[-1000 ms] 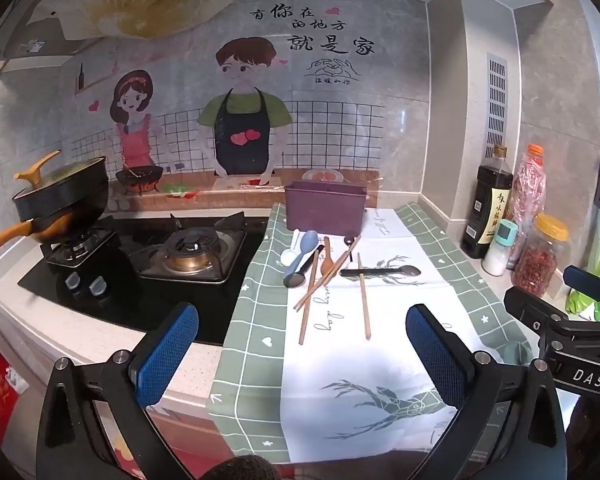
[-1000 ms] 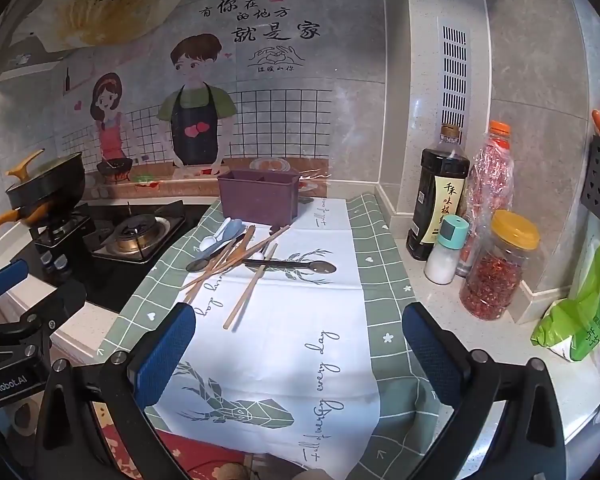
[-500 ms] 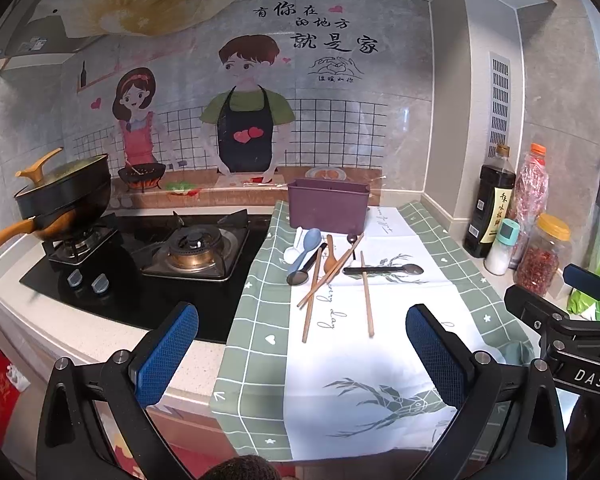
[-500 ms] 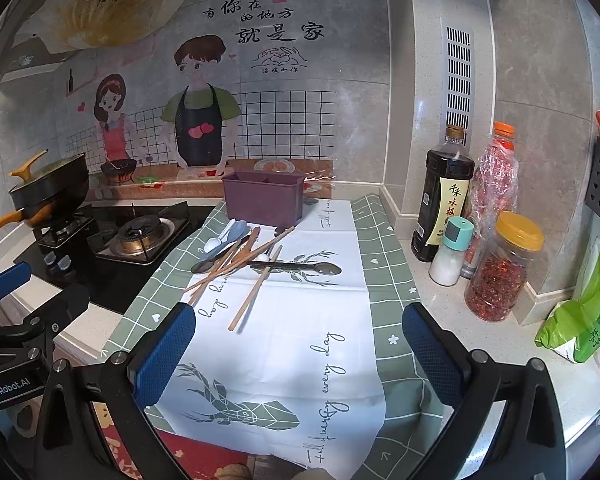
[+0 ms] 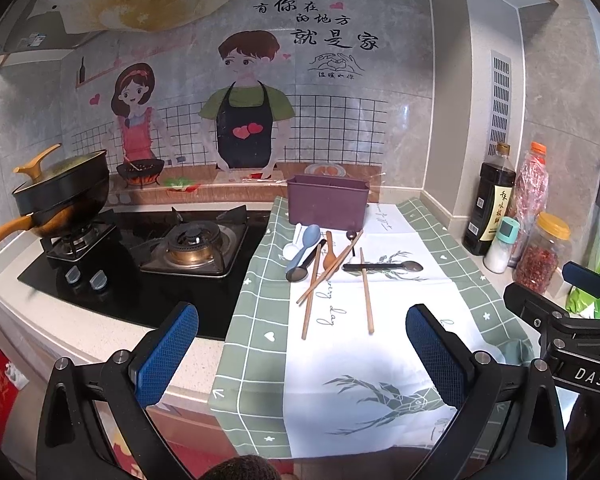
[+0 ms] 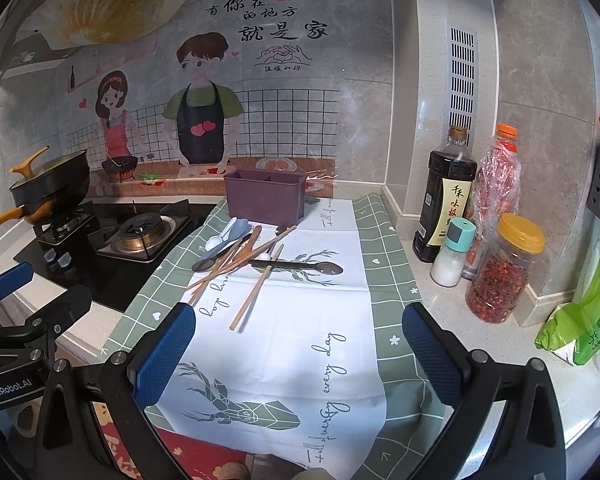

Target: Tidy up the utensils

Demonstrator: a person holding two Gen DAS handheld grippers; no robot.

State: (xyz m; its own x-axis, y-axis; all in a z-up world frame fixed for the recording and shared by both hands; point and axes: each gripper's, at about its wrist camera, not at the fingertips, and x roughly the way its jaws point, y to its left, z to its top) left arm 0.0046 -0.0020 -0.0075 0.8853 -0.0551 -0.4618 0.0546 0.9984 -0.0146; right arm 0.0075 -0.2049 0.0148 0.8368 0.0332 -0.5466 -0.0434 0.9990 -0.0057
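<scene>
The left gripper (image 5: 302,354) and the right gripper (image 6: 298,350) hover above the near edge of the green-and-white checked cloth (image 6: 284,344), fingers spread wide, holding nothing. The utensils lie loose mid-cloth: wooden chopsticks (image 6: 256,294), a black long-handled spoon (image 6: 300,266), a pale blue plastic spoon (image 5: 306,242). The purple rectangular plastic utensil holder (image 6: 265,199) stands upright just behind them, near the wall.

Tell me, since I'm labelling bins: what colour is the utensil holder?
Dark purple utensil holder; clearest in the right wrist view.
</scene>
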